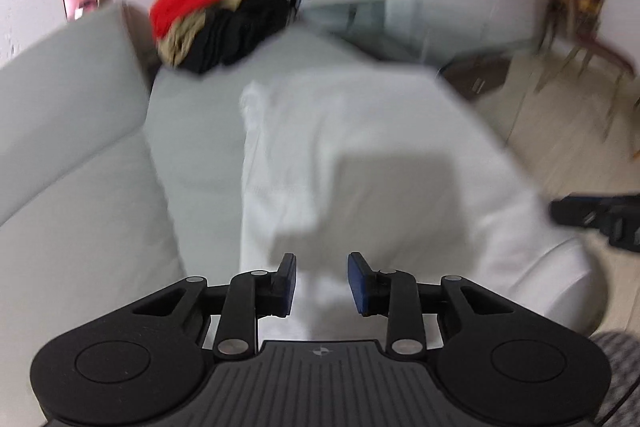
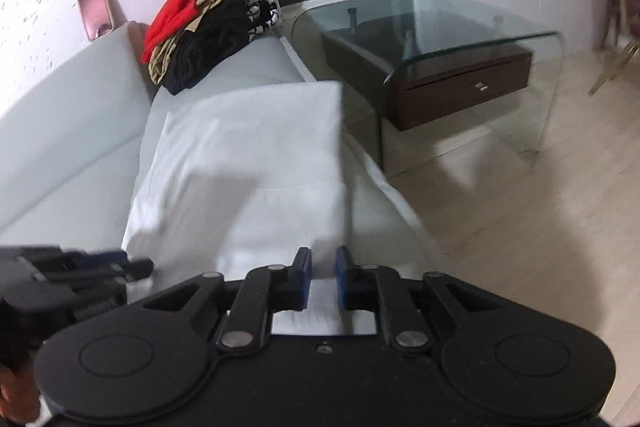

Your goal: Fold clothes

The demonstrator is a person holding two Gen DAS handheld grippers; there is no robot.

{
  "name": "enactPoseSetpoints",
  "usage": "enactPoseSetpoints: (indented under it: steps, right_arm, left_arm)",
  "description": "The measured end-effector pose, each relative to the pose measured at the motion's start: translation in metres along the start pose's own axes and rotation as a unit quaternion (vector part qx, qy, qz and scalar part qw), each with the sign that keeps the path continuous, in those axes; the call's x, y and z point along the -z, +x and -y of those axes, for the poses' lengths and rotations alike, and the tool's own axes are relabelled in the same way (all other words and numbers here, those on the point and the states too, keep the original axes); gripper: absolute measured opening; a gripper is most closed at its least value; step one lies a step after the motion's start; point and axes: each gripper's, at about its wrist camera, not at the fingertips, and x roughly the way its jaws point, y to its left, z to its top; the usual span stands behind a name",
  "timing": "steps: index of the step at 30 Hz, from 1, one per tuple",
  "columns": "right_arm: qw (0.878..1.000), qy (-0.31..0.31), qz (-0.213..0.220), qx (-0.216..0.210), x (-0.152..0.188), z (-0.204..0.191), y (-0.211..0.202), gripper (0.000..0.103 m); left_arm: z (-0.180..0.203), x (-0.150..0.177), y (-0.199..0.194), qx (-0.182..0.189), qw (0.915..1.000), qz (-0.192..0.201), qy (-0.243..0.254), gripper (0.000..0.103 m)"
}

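Pale grey sofa [image 2: 72, 131] carries a white folded garment [image 2: 256, 155]; both hand-held grippers, left [image 1: 322, 281] and right [image 2: 323, 277], hover released, jaws apart. No readable writing.

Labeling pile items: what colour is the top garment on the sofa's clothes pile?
Red, clearest in the right wrist view.

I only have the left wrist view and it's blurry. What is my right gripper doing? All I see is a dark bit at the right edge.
Observer: The right gripper is at the near edge of the white garment. Its jaws are narrowly apart with white cloth showing in the gap, but I cannot tell whether it is gripped.
Operator: How does the garment lie?
Observer: It looks folded on the sofa, with a stitched hem running across it.
Operator: What's in the pile?
Observer: Besides red, tan and black, the pile has a black-and-white patterned piece.
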Motion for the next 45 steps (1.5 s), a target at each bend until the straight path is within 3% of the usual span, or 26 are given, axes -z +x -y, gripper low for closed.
enactPoseSetpoints:
  steps: [1,5,7,8,10,11,13,16,20,23,24,27,29,36,45]
  right_arm:
    - [1.000,-0.002,0.009,-0.013,0.001,-0.003,-0.007,0.016]
    - [0.999,0.006,-0.037,-0.011,0.003,-0.015,0.014,0.016]
    - [0.998,0.000,-0.058,0.008,0.010,-0.017,0.015,0.016]
    - [0.998,-0.001,-0.063,0.011,0.011,-0.018,0.009,0.016]
    - [0.996,0.020,-0.091,0.008,0.004,-0.017,-0.009,0.031]
    - [0.994,0.035,-0.101,-0.006,-0.001,-0.016,-0.019,0.033]
    - [0.995,0.037,-0.091,-0.034,-0.010,-0.023,-0.044,0.041]
    - [0.998,0.002,-0.053,-0.035,-0.025,-0.039,-0.089,0.058]
    - [0.998,-0.019,-0.028,-0.049,-0.042,-0.049,-0.143,0.063]
    - [0.997,-0.030,-0.020,-0.064,-0.054,-0.052,-0.182,0.068]
    - [0.997,-0.034,-0.017,-0.069,-0.059,-0.054,-0.194,0.071]
    - [0.996,-0.047,-0.003,-0.073,-0.070,-0.055,-0.221,0.078]
    - [0.997,-0.051,0.001,-0.061,-0.071,-0.055,-0.226,0.080]
    - [0.999,-0.039,-0.036,0.012,-0.050,-0.044,-0.177,0.083]
    - [0.997,-0.037,-0.070,0.022,-0.038,-0.041,-0.159,0.090]
  left_arm:
    - [0.004,0.000,-0.004,0.006,0.9999,0.012,0.004,0.031]
    - [0.031,0.011,0.025,-0.029,0.9933,-0.090,0.066,0.034]
    - [0.030,0.022,0.017,-0.055,0.9909,-0.104,0.066,0.034]
    - [0.027,0.025,0.004,-0.054,0.9918,-0.098,0.061,0.034]
    - [0.024,0.023,-0.021,-0.052,0.9939,-0.088,0.040,0.035]
    - [0.022,0.021,-0.036,-0.052,0.9951,-0.080,0.028,0.037]
    - [0.020,0.014,-0.066,-0.056,0.9970,-0.052,0.013,0.047]
    - [0.021,0.004,-0.107,-0.052,0.9983,-0.026,-0.002,0.062]
    - [0.018,-0.007,-0.152,-0.049,0.9984,-0.020,-0.019,0.067]
    - [0.015,-0.013,-0.183,-0.014,0.9987,-0.022,-0.044,0.075]
    - [0.013,-0.015,-0.186,-0.003,0.9985,-0.021,-0.052,0.081]
    - [0.011,-0.017,-0.195,0.020,0.9976,-0.018,-0.064,0.087]
    - [0.015,-0.013,-0.190,0.011,0.9984,-0.021,-0.052,0.093]
    - [0.018,0.014,-0.150,-0.038,0.9956,-0.071,-0.048,0.093]
    - [0.017,0.017,-0.147,-0.035,0.9955,-0.060,-0.065,0.093]
